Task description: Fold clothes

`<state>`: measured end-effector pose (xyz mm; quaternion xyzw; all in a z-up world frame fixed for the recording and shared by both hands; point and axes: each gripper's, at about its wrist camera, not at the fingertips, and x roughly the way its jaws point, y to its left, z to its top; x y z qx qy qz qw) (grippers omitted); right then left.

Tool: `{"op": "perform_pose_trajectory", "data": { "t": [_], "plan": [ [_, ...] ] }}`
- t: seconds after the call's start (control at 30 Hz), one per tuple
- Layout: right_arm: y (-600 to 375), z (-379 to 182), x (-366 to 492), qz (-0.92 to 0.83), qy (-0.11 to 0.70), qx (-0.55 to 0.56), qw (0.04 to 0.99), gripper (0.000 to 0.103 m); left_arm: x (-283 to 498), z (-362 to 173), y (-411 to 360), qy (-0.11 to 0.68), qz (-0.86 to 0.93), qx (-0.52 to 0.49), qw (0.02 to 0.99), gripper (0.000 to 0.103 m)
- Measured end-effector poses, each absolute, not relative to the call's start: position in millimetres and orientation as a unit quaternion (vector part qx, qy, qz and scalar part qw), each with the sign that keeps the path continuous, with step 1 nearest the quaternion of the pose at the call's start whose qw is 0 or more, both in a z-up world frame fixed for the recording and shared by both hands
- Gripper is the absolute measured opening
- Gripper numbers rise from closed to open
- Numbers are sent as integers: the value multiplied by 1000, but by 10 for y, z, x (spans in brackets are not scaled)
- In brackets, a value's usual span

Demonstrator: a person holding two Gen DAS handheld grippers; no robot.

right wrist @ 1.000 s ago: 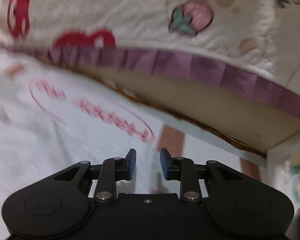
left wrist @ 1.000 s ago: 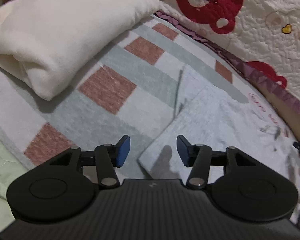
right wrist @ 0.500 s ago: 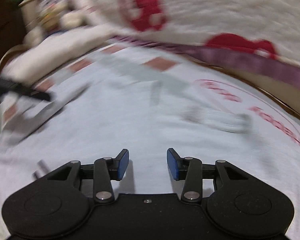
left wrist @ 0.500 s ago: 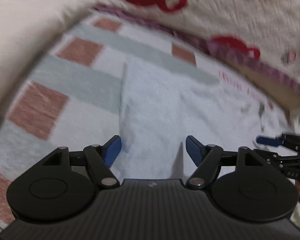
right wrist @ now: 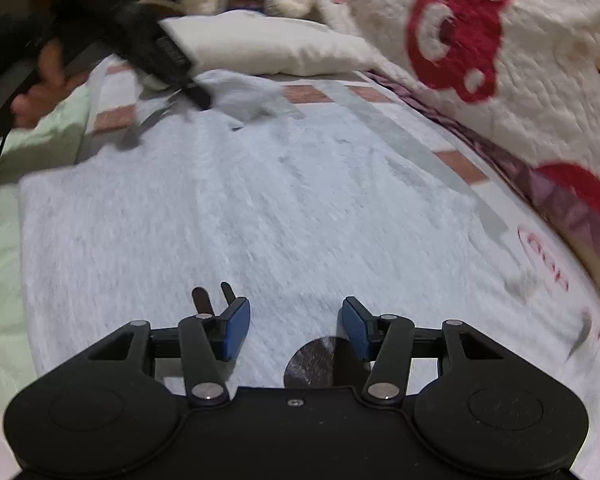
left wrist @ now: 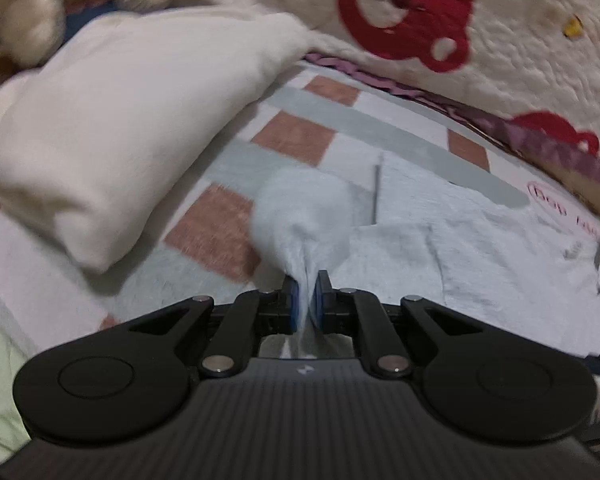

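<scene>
While the left tongs (left wrist: 305,296) pinch a raised corner of the pale grey cotton T-shirt (right wrist: 260,216), the right tongs (right wrist: 296,330) hover agape. Most of it lies spread flat on the checked bedsheet (left wrist: 296,140), so folding looks partway at best.

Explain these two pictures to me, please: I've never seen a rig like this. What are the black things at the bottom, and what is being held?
Each picture comes from a camera mounted on a hand-held two-finger tool, looking along its blue pads. No robot: a person holds one in each hand. In the left wrist view, the left tool is shut on a bunched bit of the white shirt. In the right wrist view, the right tool is open above the shirt, which lies on a checked bedsheet. A cream pillow lies beyond.
</scene>
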<state>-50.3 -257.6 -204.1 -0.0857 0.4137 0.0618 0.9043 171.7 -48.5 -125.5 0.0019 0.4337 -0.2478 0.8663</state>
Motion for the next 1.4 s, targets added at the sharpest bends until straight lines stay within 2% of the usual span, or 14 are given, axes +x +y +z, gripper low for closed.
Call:
{"op": "perform_pose_trajectory", "data": {
  "t": [0.17, 0.43, 0.53, 0.63, 0.67, 0.73, 0.8, 0.9, 0.93, 1.03, 1.1, 1.2, 1.33, 1.4],
  "plan": [
    [-2653, -2061, -540, 43, 414, -38, 908, 59, 1645, -1201, -423, 421, -228, 15, 878, 8],
    [-2428, -2048, -496, 69, 423, -23, 903, 59, 1695, -1152, -260, 427, -235, -36, 872, 7],
    [-2201, -2062, -414, 104, 426, -40, 898, 59, 1598, -1117, -389, 411, -226, 39, 882, 7],
    [-1979, -2056, -309, 145, 424, -51, 892, 58, 1649, -1167, -383, 423, -220, 35, 878, 7],
    [-1907, -2052, -273, 158, 423, -54, 890, 57, 1666, -1184, -381, 427, -218, 34, 877, 7],
    [-1762, -2045, -201, 186, 420, -61, 886, 35, 1700, -1218, -377, 435, -215, 32, 874, 7],
    [-1647, -2051, -132, 205, 418, -52, 883, 24, 1734, -1252, -372, 442, -211, 30, 871, 8],
    [-1523, -2061, -47, 226, 420, -21, 879, 15, 1759, -1256, -298, 446, -184, 24, 876, 18],
    [-1500, -2059, -37, 231, 421, -14, 877, 14, 1764, -1236, -242, 443, -167, 21, 880, 24],
    [-1482, -2037, -50, 245, 422, -8, 873, 13, 1775, -1134, 19, 444, -132, -11, 886, 35],
    [-1678, -1982, -62, 258, 421, 41, 869, 13, 1762, -1092, 250, 453, -145, -69, 877, 46],
    [-1964, -1981, -141, 212, 424, 33, 880, 29, 1685, -1171, 392, 483, -168, -97, 854, 50],
    [-2326, -2009, -265, 132, 429, -7, 894, 31, 1572, -1354, 157, 519, -213, -46, 826, 50],
    [-2340, -2056, -321, 119, 427, -40, 895, 31, 1546, -1421, 9, 527, -227, -36, 818, 58]
  ]
}}
